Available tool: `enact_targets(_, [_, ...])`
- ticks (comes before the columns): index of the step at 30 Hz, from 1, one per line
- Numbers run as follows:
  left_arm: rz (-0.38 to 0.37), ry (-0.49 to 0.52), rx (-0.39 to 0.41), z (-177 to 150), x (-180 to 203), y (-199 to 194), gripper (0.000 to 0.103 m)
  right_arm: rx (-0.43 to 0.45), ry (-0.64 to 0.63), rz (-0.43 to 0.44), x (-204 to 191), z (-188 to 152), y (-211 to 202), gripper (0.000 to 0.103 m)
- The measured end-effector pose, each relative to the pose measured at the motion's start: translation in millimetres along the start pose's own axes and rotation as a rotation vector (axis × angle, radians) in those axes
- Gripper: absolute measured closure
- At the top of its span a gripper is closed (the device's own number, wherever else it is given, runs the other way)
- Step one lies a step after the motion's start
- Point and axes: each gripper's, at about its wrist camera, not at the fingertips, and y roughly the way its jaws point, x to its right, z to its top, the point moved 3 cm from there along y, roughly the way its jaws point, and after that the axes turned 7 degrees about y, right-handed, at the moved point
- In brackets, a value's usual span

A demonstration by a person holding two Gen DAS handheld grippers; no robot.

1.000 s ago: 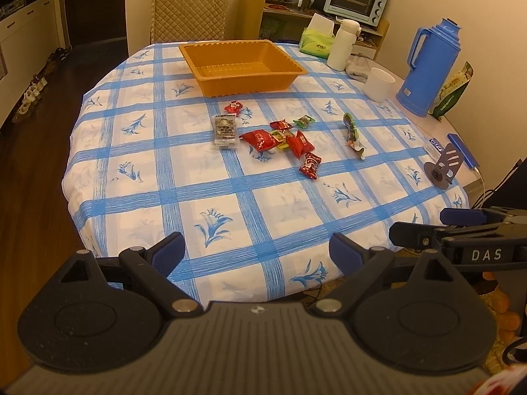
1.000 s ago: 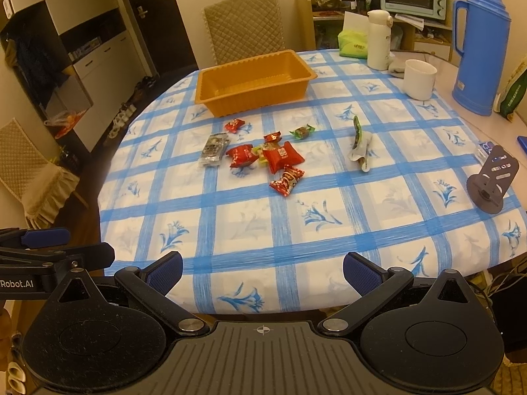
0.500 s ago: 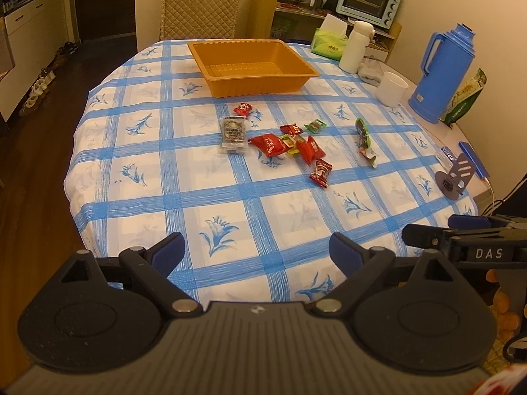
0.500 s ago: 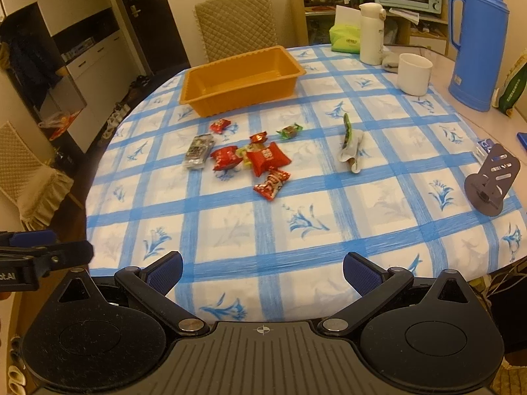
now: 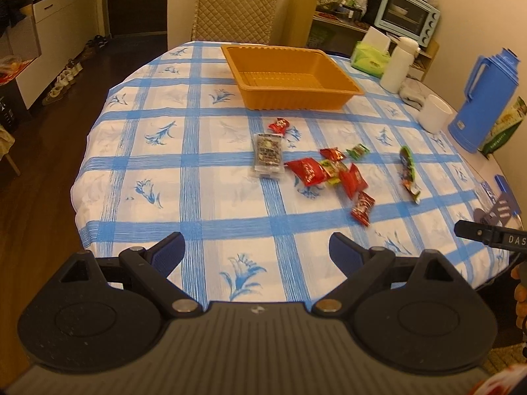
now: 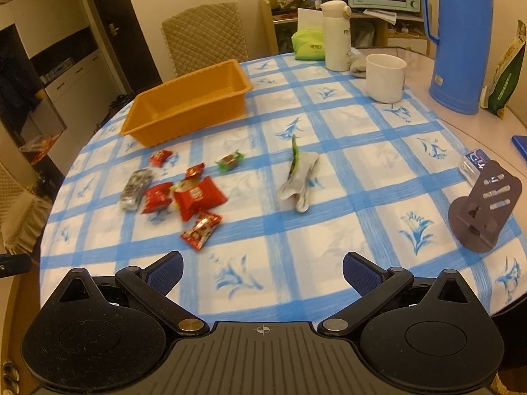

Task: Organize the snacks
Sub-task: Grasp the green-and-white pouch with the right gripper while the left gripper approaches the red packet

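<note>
**Reaching for the first wrapper**

We hold the left claw (image 5: 257, 253) and right claw (image 6: 262, 271) spread wide and empty over the near edge of the table (image 6: 329, 230). The snacks lie loose mid-table, none yet in the orange tray (image 6: 191, 102) beyond them. We judge the nearest red wrapper (image 6: 201, 229) the best start: lower one finger on each side of it, pinch flat, and avoid snagging the tablecloth or nudging the larger red packet (image 6: 197, 197) just behind.
</note>
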Motion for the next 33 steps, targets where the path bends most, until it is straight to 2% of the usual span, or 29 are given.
enact_targets(4, [0.027, -0.023, 0.009, 10.9, -2.6, 15.3, 0.009, 0.015, -0.013, 0.011, 11.8, 19.0, 21.6, 0.002])
enact_targets(6, [0.040, -0.036, 0.008, 15.8, -3.8, 23.1, 0.010, 0.012, -0.022, 0.016, 16.2, 28.4, 34.1, 0.011])
enact_targets(10, [0.069, -0.061, -0.004, 24.0, -7.2, 39.8, 0.010, 0.006, -0.023, 0.029, 25.1, 46.0, 59.2, 0.017])
enact_targets(18, [0.111, -0.087, -0.035, 32.9, -7.9, 67.9, 0.012, -0.024, -0.020, 0.064, 40.6, 71.0, 108.5, 0.041])
enact_targets(27, [0.130, -0.102, -0.060, 40.1, -3.8, 88.1, 0.014, -0.053, 0.006, 0.051, 50.8, 86.4, 147.1, 0.058])
enact_targets(33, [0.110, -0.096, -0.067, 46.9, 5.5, 100.2, 0.016, -0.062, -0.004, 0.030, 51.1, 89.9, 158.1, 0.065])
